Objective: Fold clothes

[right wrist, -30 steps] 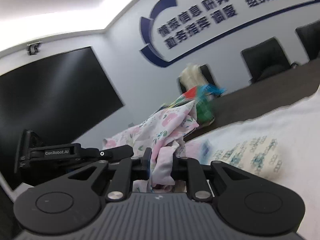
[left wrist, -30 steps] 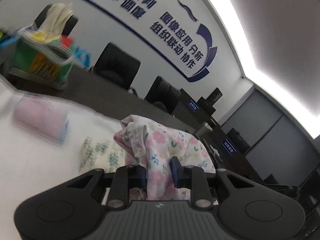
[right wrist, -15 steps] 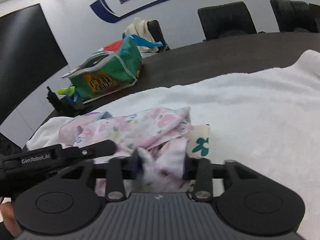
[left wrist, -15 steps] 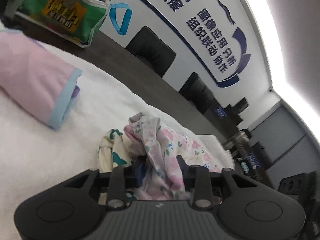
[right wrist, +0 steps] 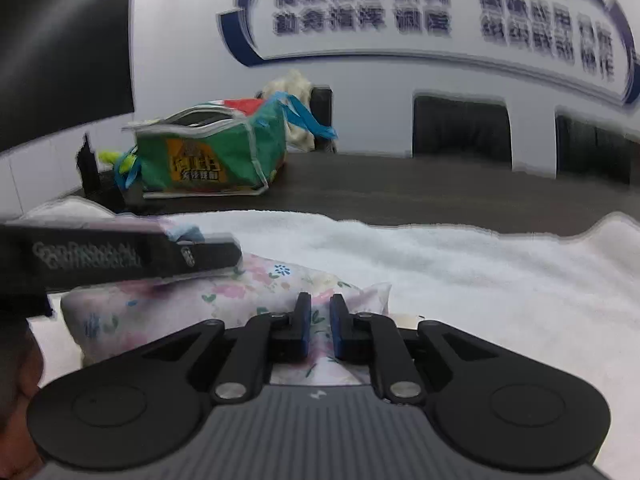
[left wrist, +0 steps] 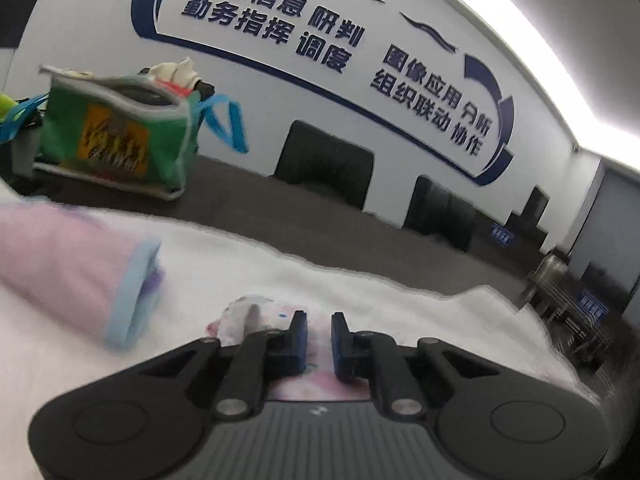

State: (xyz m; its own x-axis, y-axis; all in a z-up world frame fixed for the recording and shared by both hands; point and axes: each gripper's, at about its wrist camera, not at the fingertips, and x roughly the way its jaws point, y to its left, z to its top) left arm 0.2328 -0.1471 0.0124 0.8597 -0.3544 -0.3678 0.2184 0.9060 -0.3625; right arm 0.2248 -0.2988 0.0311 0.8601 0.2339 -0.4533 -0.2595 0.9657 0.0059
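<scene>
A floral garment (right wrist: 180,304) lies low and flat on the white towel (right wrist: 480,280). My right gripper (right wrist: 320,320) hovers over its right end. Its jaws are closing to a narrow gap, and the cloth shows under them, not pinched. In the left wrist view only a small bunch of the floral garment (left wrist: 248,316) shows past the fingers. My left gripper (left wrist: 319,336) sits over it with jaws closing, and nothing is pressed between the pads. The left gripper's body (right wrist: 120,256) crosses the right wrist view above the garment's left end.
A folded pink garment (left wrist: 60,264) with a blue hem lies left on the towel (left wrist: 360,292). A green bag (right wrist: 212,156) stands behind on the dark table (right wrist: 440,196). Black chairs (right wrist: 460,128) line the far wall. A hand (right wrist: 16,380) shows at the lower left.
Both grippers came down with the floral garment, opened and let go of it, then narrowed again. The garment now lies flat on the towel instead of hanging bunched.
</scene>
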